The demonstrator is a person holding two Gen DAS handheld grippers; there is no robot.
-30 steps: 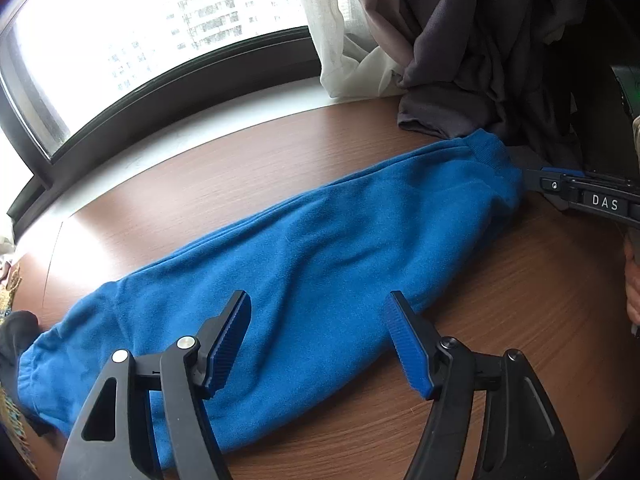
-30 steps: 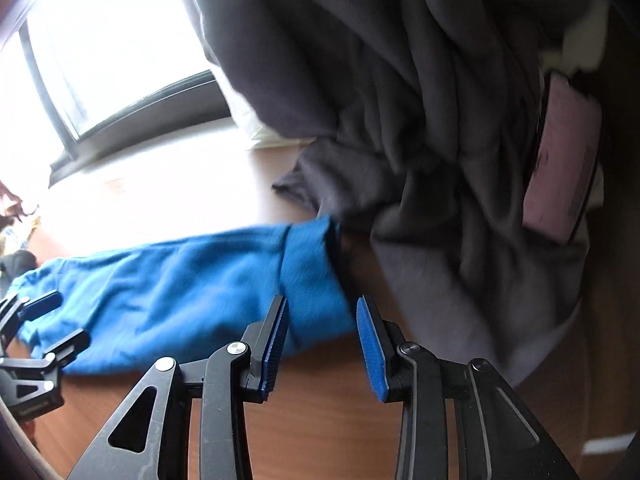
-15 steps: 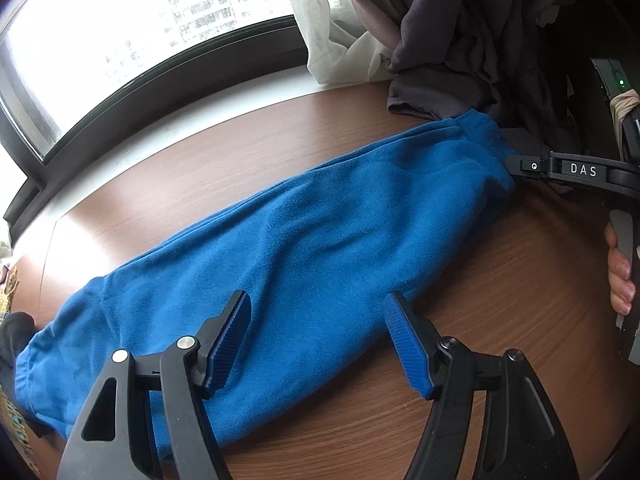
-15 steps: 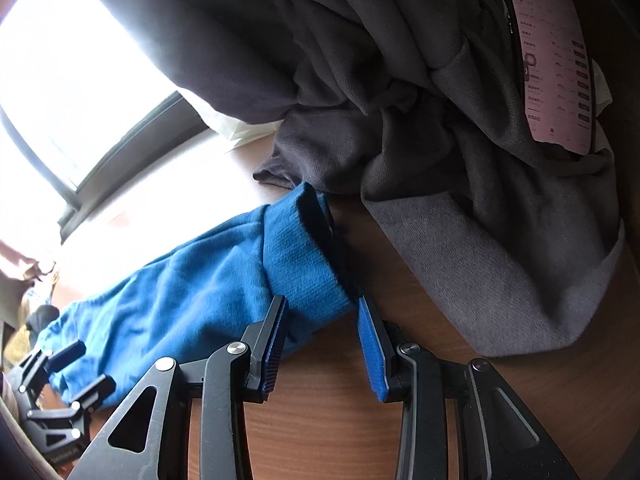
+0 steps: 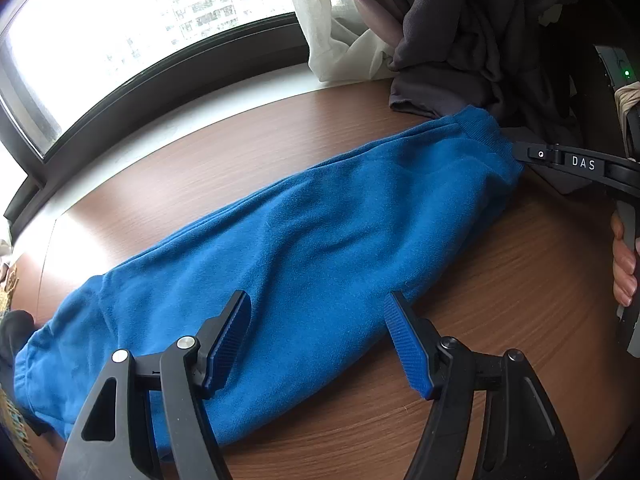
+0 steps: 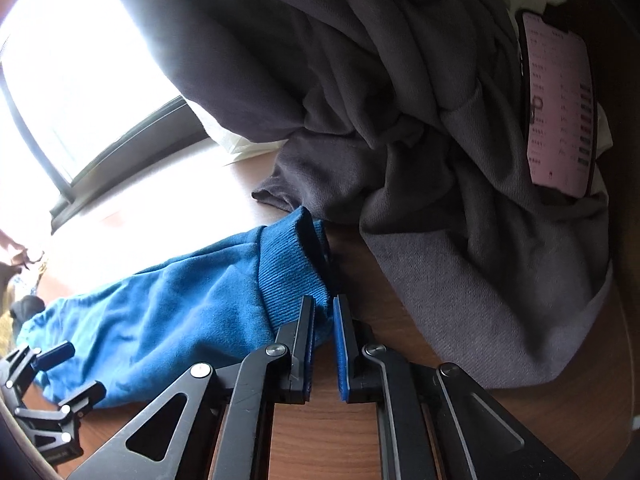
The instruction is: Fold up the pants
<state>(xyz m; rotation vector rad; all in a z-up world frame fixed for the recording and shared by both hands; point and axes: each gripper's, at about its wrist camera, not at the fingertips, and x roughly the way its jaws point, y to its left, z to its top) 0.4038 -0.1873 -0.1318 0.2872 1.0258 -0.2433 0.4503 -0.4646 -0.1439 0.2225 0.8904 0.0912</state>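
Wooden table [image 5: 500, 360], blue pants [image 5: 300, 248] cuff pinched in right claw [image 6: 323, 312]

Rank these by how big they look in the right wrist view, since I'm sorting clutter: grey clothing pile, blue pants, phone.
1. grey clothing pile
2. blue pants
3. phone
The pants stretch away from the camera, so they likely look smaller than they are.

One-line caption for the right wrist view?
Right gripper shut on blue pants cuff beside grey garment pile on wooden table.
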